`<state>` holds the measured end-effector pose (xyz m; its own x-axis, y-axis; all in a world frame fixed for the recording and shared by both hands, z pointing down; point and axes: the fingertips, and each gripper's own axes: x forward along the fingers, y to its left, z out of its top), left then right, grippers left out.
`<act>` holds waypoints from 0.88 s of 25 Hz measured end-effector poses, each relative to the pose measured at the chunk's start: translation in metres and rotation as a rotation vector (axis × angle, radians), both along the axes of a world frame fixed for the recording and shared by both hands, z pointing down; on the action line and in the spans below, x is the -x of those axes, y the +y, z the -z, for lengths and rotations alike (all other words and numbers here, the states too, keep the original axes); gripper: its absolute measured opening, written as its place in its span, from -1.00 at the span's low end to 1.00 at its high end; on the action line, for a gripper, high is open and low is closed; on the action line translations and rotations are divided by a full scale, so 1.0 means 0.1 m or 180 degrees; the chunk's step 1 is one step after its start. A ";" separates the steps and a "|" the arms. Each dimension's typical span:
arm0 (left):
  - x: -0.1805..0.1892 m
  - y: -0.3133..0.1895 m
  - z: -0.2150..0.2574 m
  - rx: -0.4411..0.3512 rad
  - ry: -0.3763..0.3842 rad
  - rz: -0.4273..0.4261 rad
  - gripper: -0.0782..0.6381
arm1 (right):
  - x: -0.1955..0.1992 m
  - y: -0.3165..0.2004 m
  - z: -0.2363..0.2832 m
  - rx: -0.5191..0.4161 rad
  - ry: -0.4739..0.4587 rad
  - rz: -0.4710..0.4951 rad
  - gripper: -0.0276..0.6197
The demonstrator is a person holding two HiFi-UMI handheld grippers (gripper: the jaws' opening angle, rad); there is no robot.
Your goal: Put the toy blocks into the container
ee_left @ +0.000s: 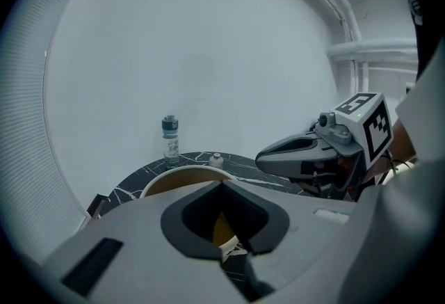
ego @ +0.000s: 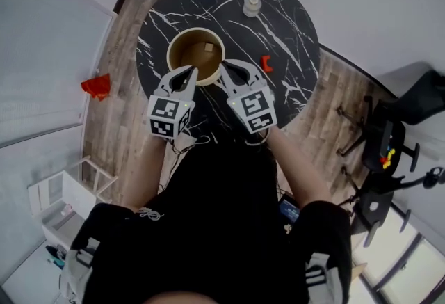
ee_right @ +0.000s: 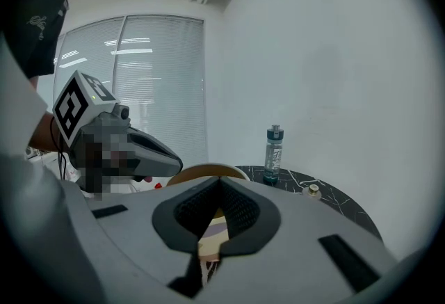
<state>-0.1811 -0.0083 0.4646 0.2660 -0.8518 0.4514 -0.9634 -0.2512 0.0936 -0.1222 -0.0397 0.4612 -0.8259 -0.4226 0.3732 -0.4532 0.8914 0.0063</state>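
The left hand-held gripper (ego: 189, 73) is held with jaws together and empty, just beside the near rim of the container (ego: 174, 45), in which a pale toy block (ego: 208, 47) lies. The right hand-held gripper (ego: 225, 70) is likewise closed on nothing beside that rim. A red toy block (ego: 266, 63) is seen on the worktop (ego: 295, 31), near that gripper's right.
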 end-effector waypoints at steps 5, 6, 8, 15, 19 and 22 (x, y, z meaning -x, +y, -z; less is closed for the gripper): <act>-0.07 0.00 -0.01 0.0002 -0.0025 0.0065 -0.78 | -0.07 0.01 -0.01 0.0004 -0.0037 0.0062 -0.92; -0.09 -0.01 -0.01 0.0006 -0.0021 0.0096 -0.78 | -0.09 0.00 -0.03 0.0006 -0.0042 0.0091 -0.92; -0.13 -0.02 -0.01 0.0015 -0.0014 0.0155 -0.78 | -0.13 -0.02 -0.04 0.0015 -0.0053 0.0158 -0.92; -0.20 -0.16 -0.04 0.0073 -0.0058 0.0580 -0.78 | -0.29 -0.19 -0.06 0.0057 -0.0053 0.0536 -0.92; -0.34 -0.22 -0.02 0.0127 -0.0049 0.0775 -0.78 | -0.41 -0.28 -0.08 0.0122 -0.0047 0.0755 -0.92; -0.46 -0.26 -0.02 0.0153 -0.0064 0.0853 -0.78 | -0.48 -0.36 -0.10 0.0155 -0.0050 0.0865 -0.92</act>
